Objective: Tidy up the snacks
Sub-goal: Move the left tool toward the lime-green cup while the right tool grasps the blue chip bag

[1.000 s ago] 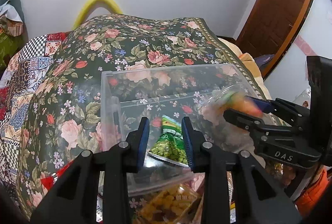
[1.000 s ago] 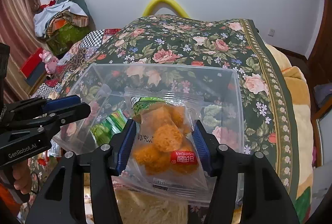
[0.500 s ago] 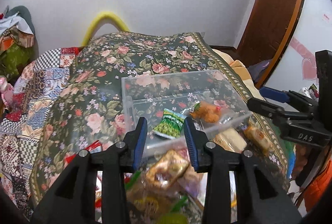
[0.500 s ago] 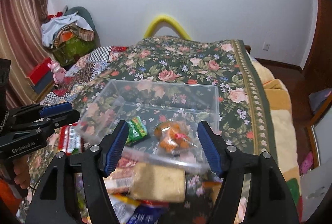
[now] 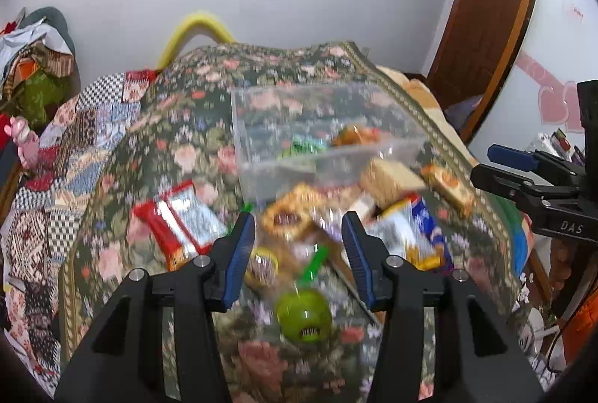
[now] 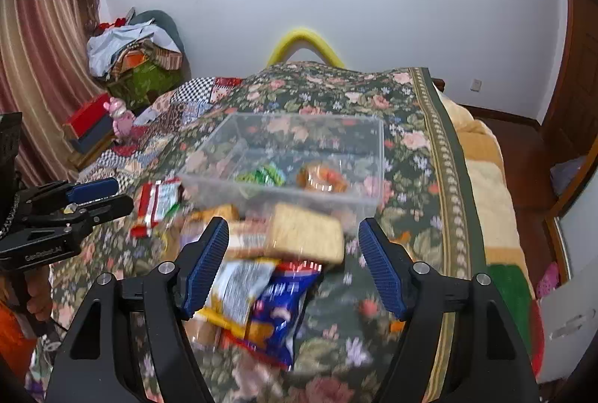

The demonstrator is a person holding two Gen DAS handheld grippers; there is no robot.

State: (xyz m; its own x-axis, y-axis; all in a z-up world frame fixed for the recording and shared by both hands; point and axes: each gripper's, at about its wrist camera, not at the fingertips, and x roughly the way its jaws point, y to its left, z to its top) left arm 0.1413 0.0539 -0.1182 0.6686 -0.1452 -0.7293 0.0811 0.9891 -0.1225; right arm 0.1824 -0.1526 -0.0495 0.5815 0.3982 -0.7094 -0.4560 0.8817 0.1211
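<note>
- We hold both claws empty above the snack pile (image 6: 261,276) on the bed (image 6: 411,141); the left claw (image 5: 299,246) and right claw (image 6: 293,253) are opening.
- Next, we judge, pick one packet and grip its edge.
- A second ago the right claw held the orange snack bag (image 6: 321,179); now it lies in the clear box (image 6: 377,156) beside the green packet (image 6: 261,175), and both claws have pulled back.

Motion blur smears your snack pile (image 5: 336,227) — labels unreadable; the two packets inside the clear bin (image 6: 373,156) are too soft to identify.

Even indoor light, motion-blurred centre, dark fisheye-warped corners
</note>
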